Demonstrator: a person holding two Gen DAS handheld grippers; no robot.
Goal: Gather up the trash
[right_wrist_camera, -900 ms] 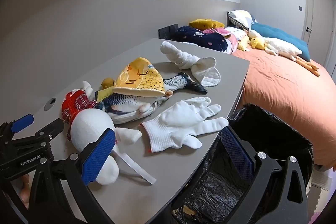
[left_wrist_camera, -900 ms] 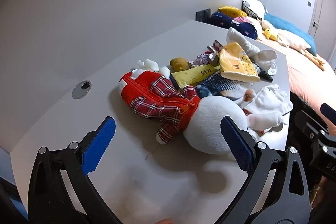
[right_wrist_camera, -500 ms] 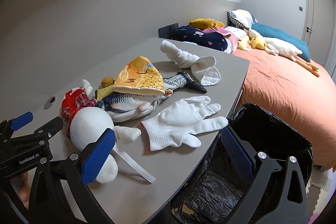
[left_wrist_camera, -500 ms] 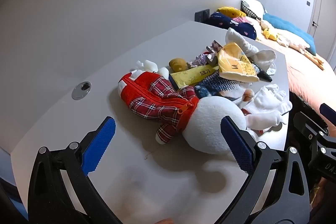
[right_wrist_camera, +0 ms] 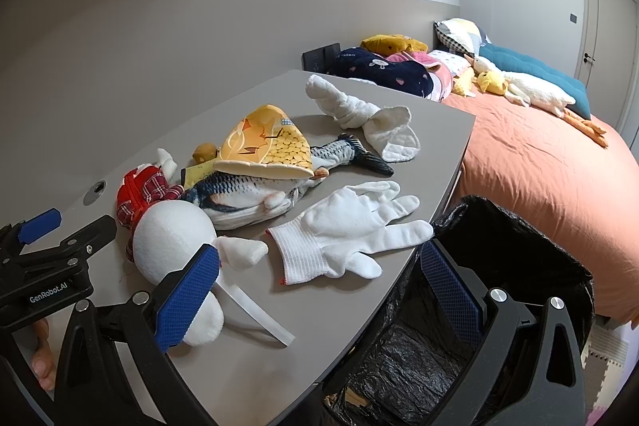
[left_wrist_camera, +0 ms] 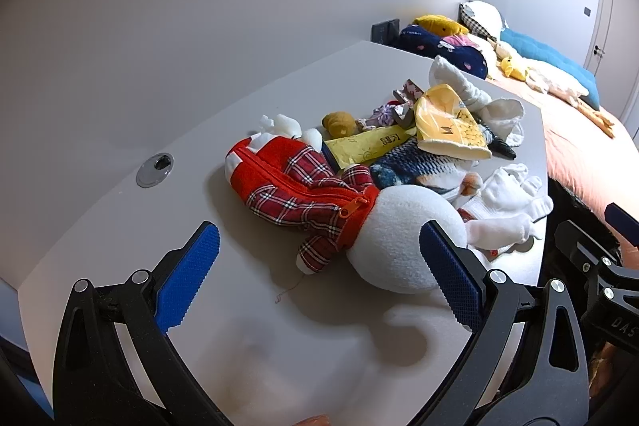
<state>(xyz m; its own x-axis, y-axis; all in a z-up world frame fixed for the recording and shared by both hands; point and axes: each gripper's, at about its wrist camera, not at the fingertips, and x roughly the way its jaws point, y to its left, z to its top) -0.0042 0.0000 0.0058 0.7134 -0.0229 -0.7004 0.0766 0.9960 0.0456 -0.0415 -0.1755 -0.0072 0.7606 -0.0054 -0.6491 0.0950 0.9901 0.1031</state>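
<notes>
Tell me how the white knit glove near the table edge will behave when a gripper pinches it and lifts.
The white glove lies flat and limp, so it will probably droop from the pinch point. It looks thin knit fabric, likely very light. Its fingers reach the table edge above the black-lined bin; a push might slide it in rather than roll it.

Left claw [left_wrist_camera: 319, 280] spread wide, empty, above table [left_wrist_camera: 120, 218]; plush doll [left_wrist_camera: 339, 210] just ahead.

Black angular frames are being shown on the left gripper [left_wrist_camera: 319, 280] and right gripper [right_wrist_camera: 319, 290]; blue textured pads and silver screws are being displayed; "GenRobot.AI" is being read in white lettering.
</notes>
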